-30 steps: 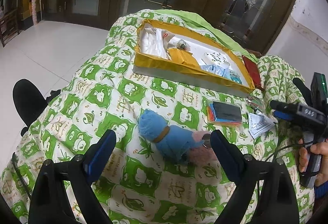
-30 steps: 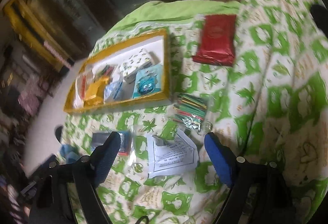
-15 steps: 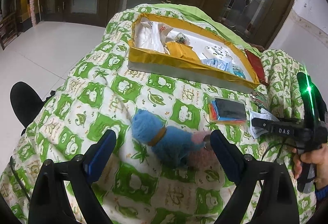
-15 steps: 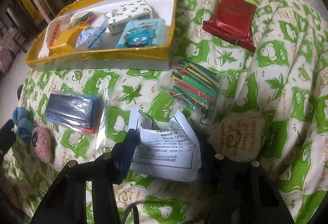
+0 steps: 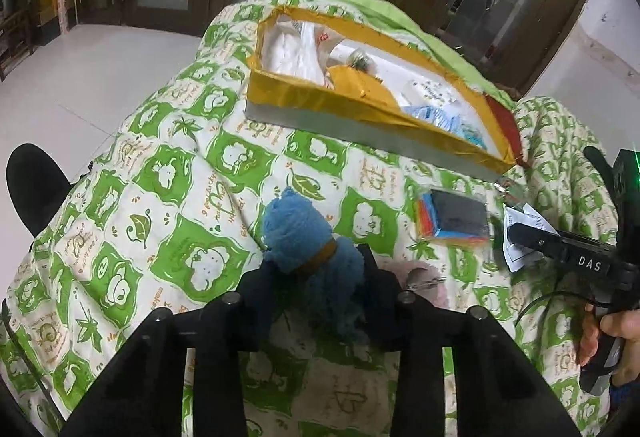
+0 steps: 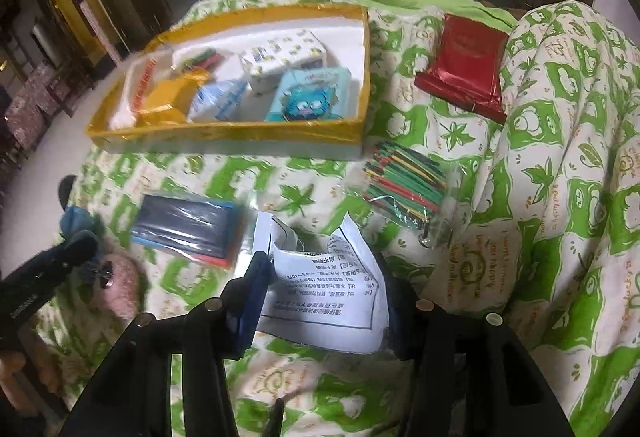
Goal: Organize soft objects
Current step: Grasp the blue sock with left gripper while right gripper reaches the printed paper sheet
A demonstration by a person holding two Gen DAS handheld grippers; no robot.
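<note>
A blue plush toy (image 5: 298, 233) with a brown collar lies on the green-and-white quilt (image 5: 180, 205), beside a pink plush piece (image 5: 424, 277). My left gripper (image 5: 318, 265) is closing on the blue plush, and both pads press into it. In the right wrist view my right gripper (image 6: 322, 277) is closing on a white printed paper packet (image 6: 324, 297), which is squeezed between its fingers. The yellow-rimmed box (image 5: 320, 103) stands further back and holds several packets. At the left edge of the right wrist view are the blue plush (image 6: 76, 217) and the pink piece (image 6: 120, 289).
A clear bag with a black pad and coloured sheets (image 6: 188, 225) lies between the two grippers. A bundle of coloured sticks (image 6: 404, 185) and a red pouch (image 6: 464, 73) lie to the right of the box (image 6: 224, 135). A raised fold of quilt (image 6: 568, 157) lies at the right.
My left gripper's jaws closed from wide apart onto the blue plush. My right gripper came down over the white paper packet and its jaws closed on it.
</note>
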